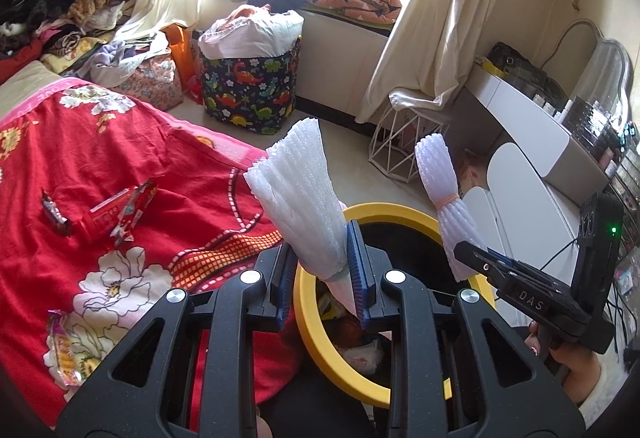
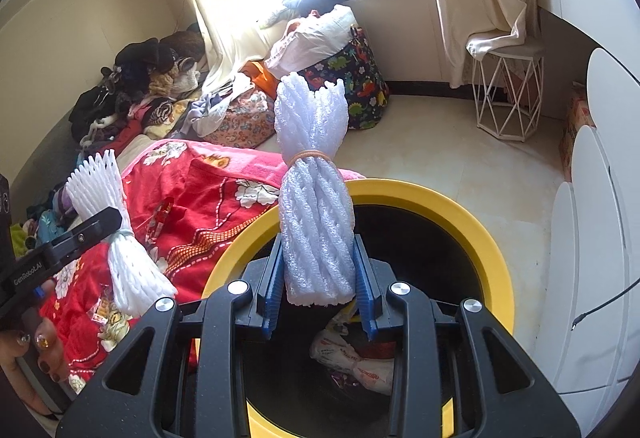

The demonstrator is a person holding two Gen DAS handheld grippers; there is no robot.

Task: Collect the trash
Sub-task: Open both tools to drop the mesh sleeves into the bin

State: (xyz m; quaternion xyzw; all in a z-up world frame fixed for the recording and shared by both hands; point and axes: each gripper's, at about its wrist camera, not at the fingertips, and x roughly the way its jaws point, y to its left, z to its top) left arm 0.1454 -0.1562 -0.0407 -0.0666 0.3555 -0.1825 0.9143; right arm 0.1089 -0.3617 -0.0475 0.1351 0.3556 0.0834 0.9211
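A: Left gripper clamps a fanned foam net, its tied end between the blue fingers, over the near-left rim of the yellow bin.

B: Right gripper squeezes a banded foam bundle above the bin's mouth. Best let go only once both hang fully inside the rim.

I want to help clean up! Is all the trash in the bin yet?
Not yet. Some wrappers already lie inside the yellow bin. Each tool, left and right, grips a white foam net bundle above it. Red wrappers still wait on the bedspread.
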